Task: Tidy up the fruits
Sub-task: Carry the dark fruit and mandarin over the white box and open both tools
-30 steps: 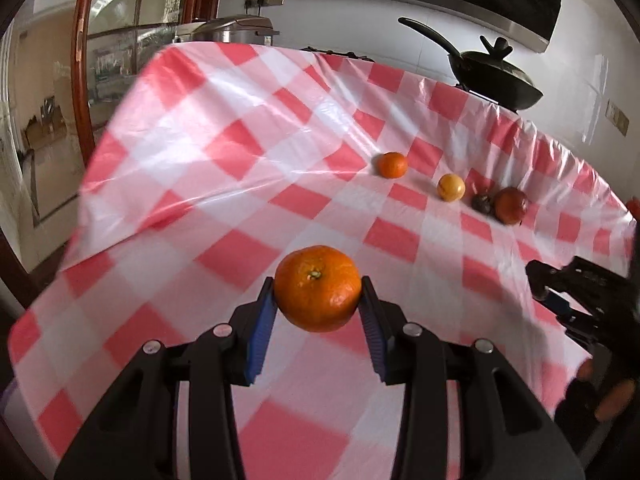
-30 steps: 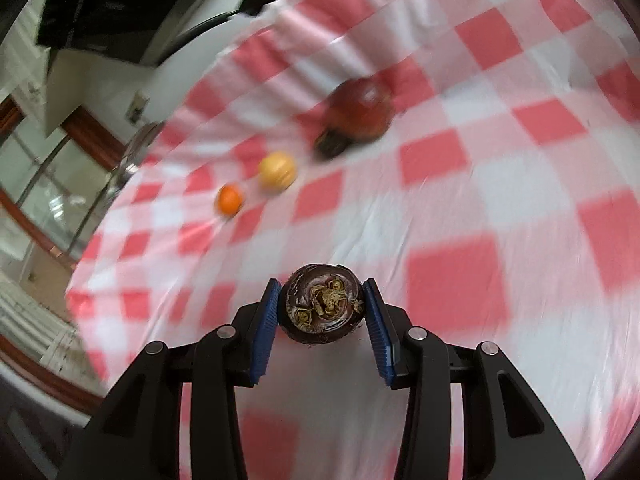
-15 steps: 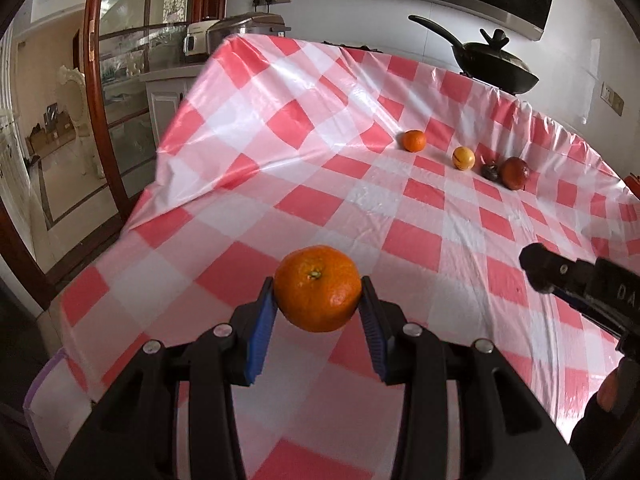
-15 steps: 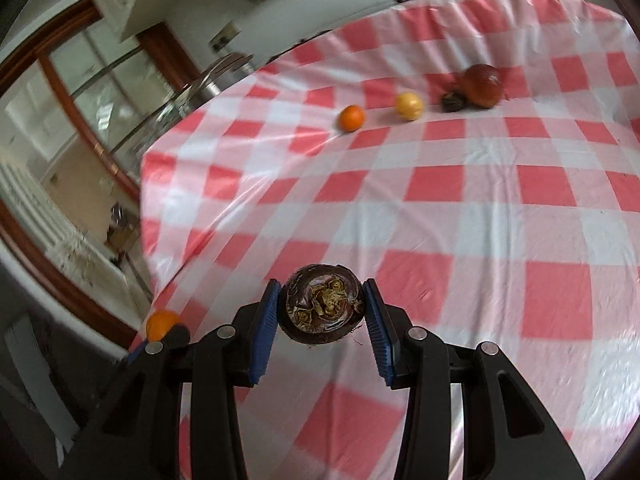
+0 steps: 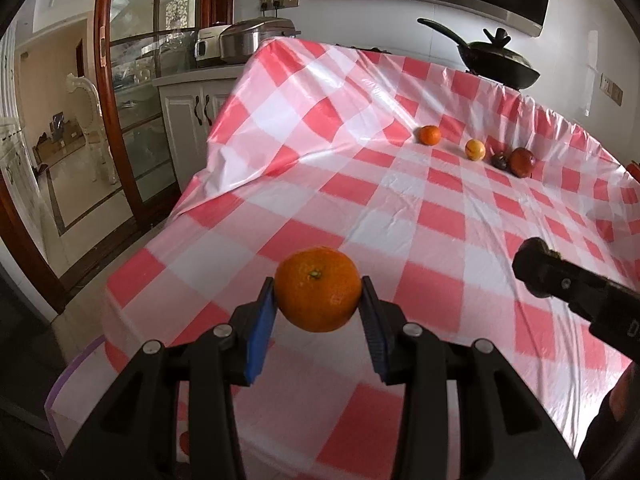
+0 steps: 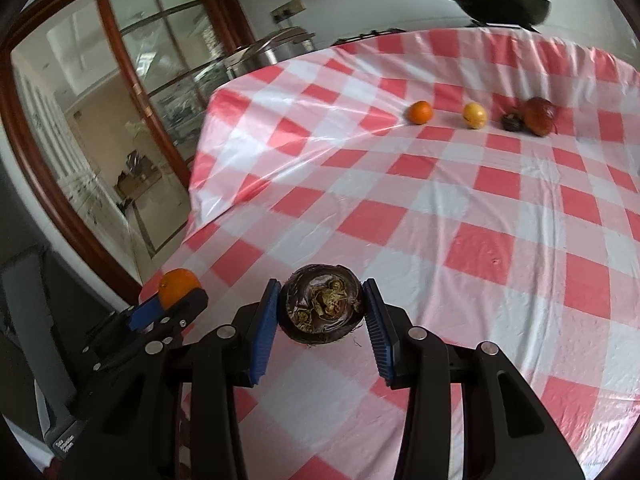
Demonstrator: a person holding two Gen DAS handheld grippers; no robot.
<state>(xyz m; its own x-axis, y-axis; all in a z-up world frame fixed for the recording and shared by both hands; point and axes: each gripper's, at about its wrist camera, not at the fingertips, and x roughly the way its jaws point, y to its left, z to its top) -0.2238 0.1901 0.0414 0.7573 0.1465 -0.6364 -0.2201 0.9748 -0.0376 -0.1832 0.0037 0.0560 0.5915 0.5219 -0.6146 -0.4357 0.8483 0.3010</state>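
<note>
My left gripper [image 5: 319,294] is shut on an orange tangerine [image 5: 318,288], held above the near edge of the red-and-white checked tablecloth [image 5: 400,216]. My right gripper [image 6: 322,306] is shut on a dark purple-brown round fruit [image 6: 322,308] with a dried top. Each gripper shows in the other's view: the right gripper's tip [image 5: 536,272] at the right, the left gripper [image 6: 176,300] with its tangerine [image 6: 178,285] at the left. Far across the cloth sits a row: a small orange [image 6: 420,112], a yellow fruit [image 6: 475,115], a small dark fruit [image 6: 512,122] and a reddish-brown fruit [image 6: 540,115].
A black wok with lid [image 5: 496,66] stands behind the table's far edge. A steel cooker [image 5: 256,38] sits on a white cabinet [image 5: 192,120] at the left, beside a wood-framed glass door [image 5: 132,80]. The cloth hangs over the table's left edge.
Both grippers have pulled back from the far row toward the near edge, still holding their fruit. The right gripper's view has rolled level, and the left gripper has come into it.
</note>
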